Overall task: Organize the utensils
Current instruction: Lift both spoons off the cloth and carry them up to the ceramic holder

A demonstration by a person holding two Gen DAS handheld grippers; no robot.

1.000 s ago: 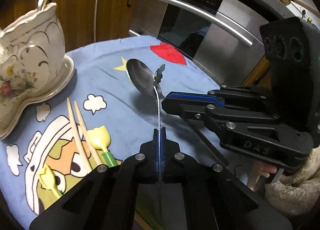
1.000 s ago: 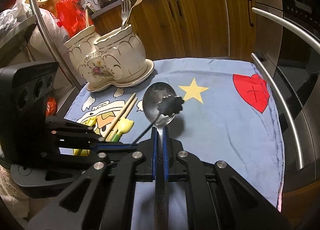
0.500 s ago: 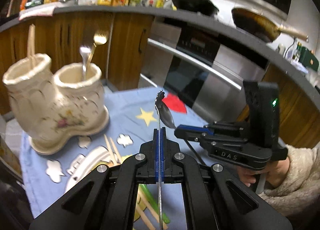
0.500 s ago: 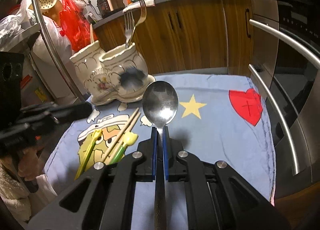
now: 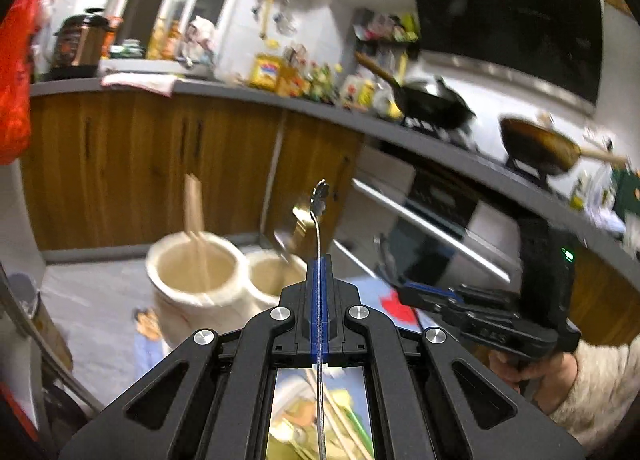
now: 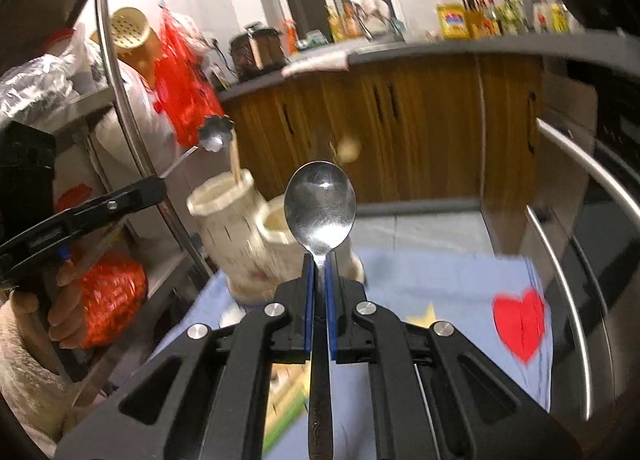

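My left gripper (image 5: pixel 319 260) is shut on a thin flower-tipped spoon (image 5: pixel 319 227), held upright above the cream double utensil holder (image 5: pixel 200 284); the spoon's flower end also shows in the right wrist view (image 6: pixel 216 133). My right gripper (image 6: pixel 319 260) is shut on a large metal spoon (image 6: pixel 320 207), bowl forward, held in the air in front of the holder (image 6: pixel 240 236). The holder's left cup holds chopsticks (image 5: pixel 194 203); its right cup holds cutlery (image 5: pixel 294 232). More chopsticks and green-yellow utensils (image 5: pixel 340 420) lie on the blue cloth below.
The blue cartoon cloth (image 6: pixel 440 292) covers the small table. An oven with steel handles (image 6: pixel 576 300) stands at the right. A metal rack with red bags (image 6: pixel 112 288) stands at the left. Wooden cabinets (image 6: pixel 400 131) lie behind.
Both grippers have risen from near the cloth and tilted up, each still holding its spoon. They have moved apart, and the holder is now seen from above.
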